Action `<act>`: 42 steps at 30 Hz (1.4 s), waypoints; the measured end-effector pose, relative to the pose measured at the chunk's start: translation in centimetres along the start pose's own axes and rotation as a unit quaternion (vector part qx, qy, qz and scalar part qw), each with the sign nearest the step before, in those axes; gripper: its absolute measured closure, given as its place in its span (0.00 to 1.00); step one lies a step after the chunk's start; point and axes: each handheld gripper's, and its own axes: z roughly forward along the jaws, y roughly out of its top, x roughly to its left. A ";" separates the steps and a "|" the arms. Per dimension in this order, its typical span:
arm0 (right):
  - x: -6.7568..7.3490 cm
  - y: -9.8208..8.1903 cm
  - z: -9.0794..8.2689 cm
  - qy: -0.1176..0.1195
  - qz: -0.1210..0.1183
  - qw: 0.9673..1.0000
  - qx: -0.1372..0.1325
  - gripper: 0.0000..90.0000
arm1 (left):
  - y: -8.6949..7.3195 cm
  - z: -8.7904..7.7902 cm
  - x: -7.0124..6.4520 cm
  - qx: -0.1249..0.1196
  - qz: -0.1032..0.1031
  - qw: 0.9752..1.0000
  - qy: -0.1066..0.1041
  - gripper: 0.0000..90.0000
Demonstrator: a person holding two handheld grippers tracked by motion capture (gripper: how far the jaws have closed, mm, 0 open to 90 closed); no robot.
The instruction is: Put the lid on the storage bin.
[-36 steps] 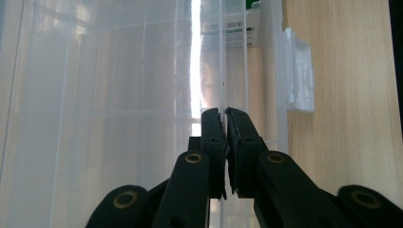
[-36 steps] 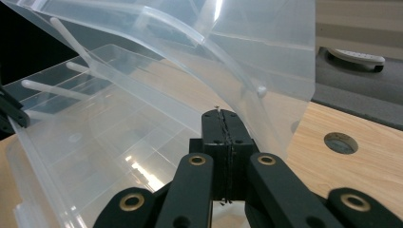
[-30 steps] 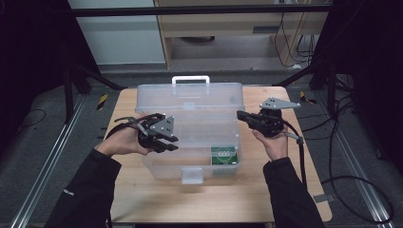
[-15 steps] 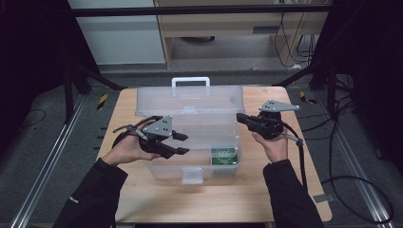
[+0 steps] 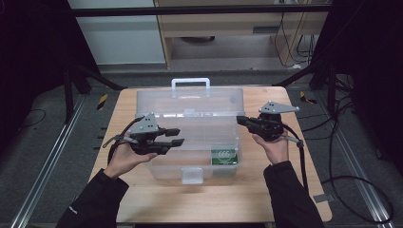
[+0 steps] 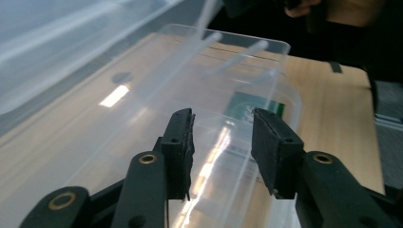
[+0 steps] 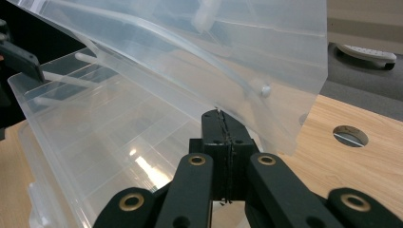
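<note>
A clear plastic box [image 5: 192, 137] sits at the middle of the wooden tabletop [image 5: 294, 190], its lid [image 5: 190, 100] tilted up toward twelve o'clock with the handle [image 5: 190, 83] at the far edge, and a green packet [image 5: 224, 155] lies in the box's five o'clock corner. The left gripper [image 5: 175, 137] hovers over the box's nine o'clock side with nothing between its jaws, which stand apart and have just been closing a little. The right gripper [image 5: 240, 119], jaws pressed together on nothing, points at the lid's three o'clock edge; contact there is unclear.
</note>
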 end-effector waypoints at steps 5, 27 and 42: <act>0.1 0.0 0.0 0.003 0.001 1.000 0.001 1.00 | -0.6 -1.7 0.1 -0.019 -0.025 0.998 0.055 0.73; 0.4 -0.3 -0.3 0.003 -0.005 1.000 0.019 1.00 | -4.2 -5.9 2.3 -0.024 -0.105 0.977 0.183 1.00; 1.2 -1.2 -1.0 0.000 -0.017 0.999 0.050 1.00 | -5.1 -6.3 2.2 -0.015 -0.110 0.976 0.189 1.00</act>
